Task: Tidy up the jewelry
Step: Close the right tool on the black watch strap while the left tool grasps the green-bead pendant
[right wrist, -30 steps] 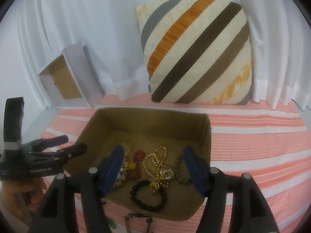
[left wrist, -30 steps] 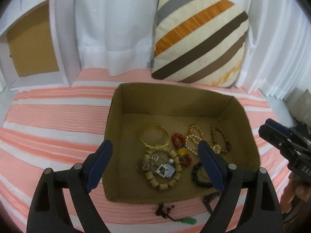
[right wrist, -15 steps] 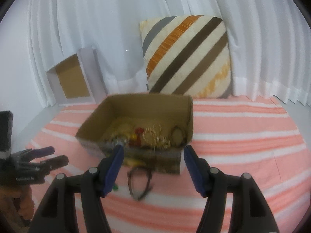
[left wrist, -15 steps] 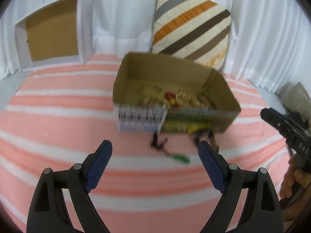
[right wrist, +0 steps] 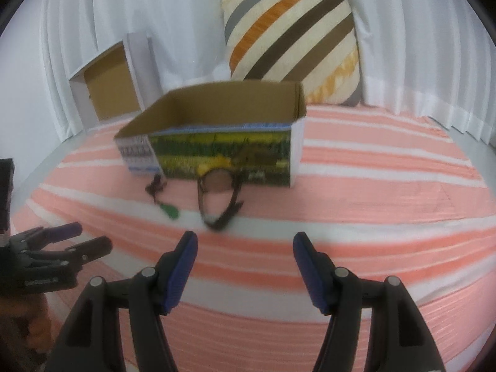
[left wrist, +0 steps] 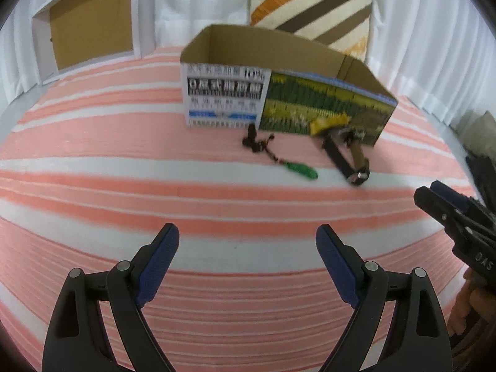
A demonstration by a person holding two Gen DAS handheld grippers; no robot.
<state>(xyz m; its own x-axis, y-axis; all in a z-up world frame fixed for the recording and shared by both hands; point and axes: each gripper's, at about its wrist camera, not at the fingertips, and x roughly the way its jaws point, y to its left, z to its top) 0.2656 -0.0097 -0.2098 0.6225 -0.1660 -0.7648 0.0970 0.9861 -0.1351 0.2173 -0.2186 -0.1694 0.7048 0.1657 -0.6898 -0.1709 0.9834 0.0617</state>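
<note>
With my left gripper [left wrist: 245,263] and right gripper [right wrist: 243,263] both wide and empty at lower frame, I judged the thin green-pendant cord [left wrist: 280,159] and the watch [left wrist: 347,158] at centre, before the box [left wrist: 279,102], likely to slip a flat pinch on soft bedding.

My left tongs [left wrist: 247,245] stand wide open, blue-padded fingers [left wrist: 161,257] spread apart and holding nothing, pointing toward twelve o'clock. My right tongs [right wrist: 245,252] are equally spread, blue pads [right wrist: 183,266] well apart and gripping nothing, also aimed at twelve o'clock. From the left camera, I see the right tongs at three o'clock with my hand [left wrist: 465,307] wrapped on the handle below. From the right camera, the left tongs sit at nine o'clock, tips parted.
</note>
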